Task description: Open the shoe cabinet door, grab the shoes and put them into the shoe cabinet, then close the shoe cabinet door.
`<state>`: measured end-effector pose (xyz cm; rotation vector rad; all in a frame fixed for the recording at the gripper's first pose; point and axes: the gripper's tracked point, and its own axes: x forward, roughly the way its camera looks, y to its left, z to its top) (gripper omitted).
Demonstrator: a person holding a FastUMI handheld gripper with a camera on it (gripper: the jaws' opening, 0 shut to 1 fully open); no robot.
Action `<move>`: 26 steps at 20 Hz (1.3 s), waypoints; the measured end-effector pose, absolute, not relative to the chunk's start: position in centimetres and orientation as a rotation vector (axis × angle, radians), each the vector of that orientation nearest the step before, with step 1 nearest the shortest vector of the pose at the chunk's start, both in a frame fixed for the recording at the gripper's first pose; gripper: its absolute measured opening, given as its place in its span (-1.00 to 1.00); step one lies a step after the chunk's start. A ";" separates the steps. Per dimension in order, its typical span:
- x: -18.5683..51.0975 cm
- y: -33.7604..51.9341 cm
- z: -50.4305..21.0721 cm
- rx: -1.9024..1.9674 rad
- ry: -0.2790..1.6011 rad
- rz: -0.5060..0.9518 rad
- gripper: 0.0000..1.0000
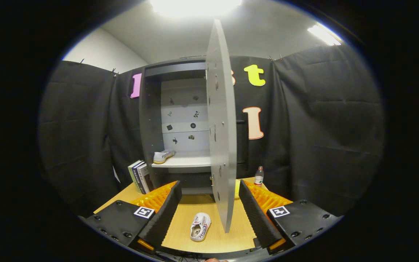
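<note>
Now one sneaker [163, 156] shelved; second sneaker [200, 226] lower centre.
My gripper [208, 211] gapes wide, empty; reaching down, I might clip the open cabinet door [221, 127].

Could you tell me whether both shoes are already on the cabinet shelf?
No: one shoe sits on the shelf, while the other shoe lies on the table between the open jaws.

Gripper [209, 209], fingers spread wide and empty.
The two ribbed black fingers [164, 213] angle outward from their orange-backed bases, one on each side, tips pointing forward and level. Nothing lies pressed between them. Each base block carries a square black-and-white marker on its top face.
</note>
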<state>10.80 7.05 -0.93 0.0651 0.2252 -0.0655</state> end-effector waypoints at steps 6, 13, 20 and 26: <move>12.3 11.9 -3.5 0.090 0.308 0.067 0.97; 14.9 14.2 -8.9 0.033 0.432 0.107 0.98; 15.6 16.5 -16.7 0.083 0.634 0.162 0.98; 15.9 16.6 -22.1 0.091 0.756 0.171 0.98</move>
